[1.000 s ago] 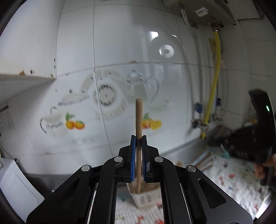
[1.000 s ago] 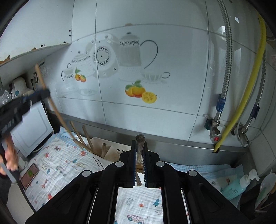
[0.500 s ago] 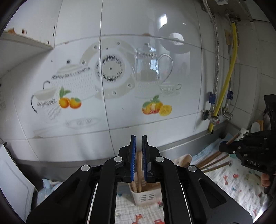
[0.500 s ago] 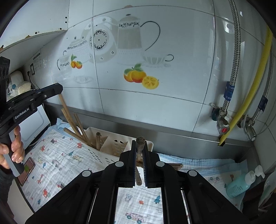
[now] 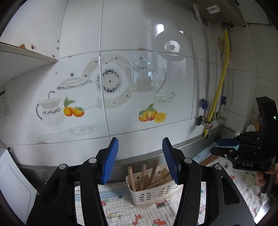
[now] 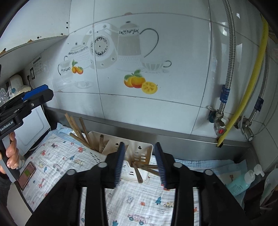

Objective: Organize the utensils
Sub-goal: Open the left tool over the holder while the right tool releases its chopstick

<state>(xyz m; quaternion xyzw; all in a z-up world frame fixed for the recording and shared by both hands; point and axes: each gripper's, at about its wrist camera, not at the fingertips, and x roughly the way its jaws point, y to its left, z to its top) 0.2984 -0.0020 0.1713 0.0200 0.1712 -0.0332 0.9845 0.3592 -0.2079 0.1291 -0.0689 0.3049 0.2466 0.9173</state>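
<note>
Wooden utensils lean in a cream slotted holder; both grippers' fingers are opening, gripping nothing.

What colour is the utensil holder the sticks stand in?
Cream-white plastic utensil holder, clearest in the left wrist view.

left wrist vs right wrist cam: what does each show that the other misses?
Only the left wrist view: the white box at the top of the pipes, and the right gripper from the side, its jaws opening.

Only the right wrist view: a phone on the cloth, a teal pump bottle, and wooden sticks lying between the opening right jaws.

Both: the cream utensil caddy with upright wooden sticks, the printed cloth, the yellow hose, the teapot tiles, and the left gripper, jaws opening with nothing between them.
</note>
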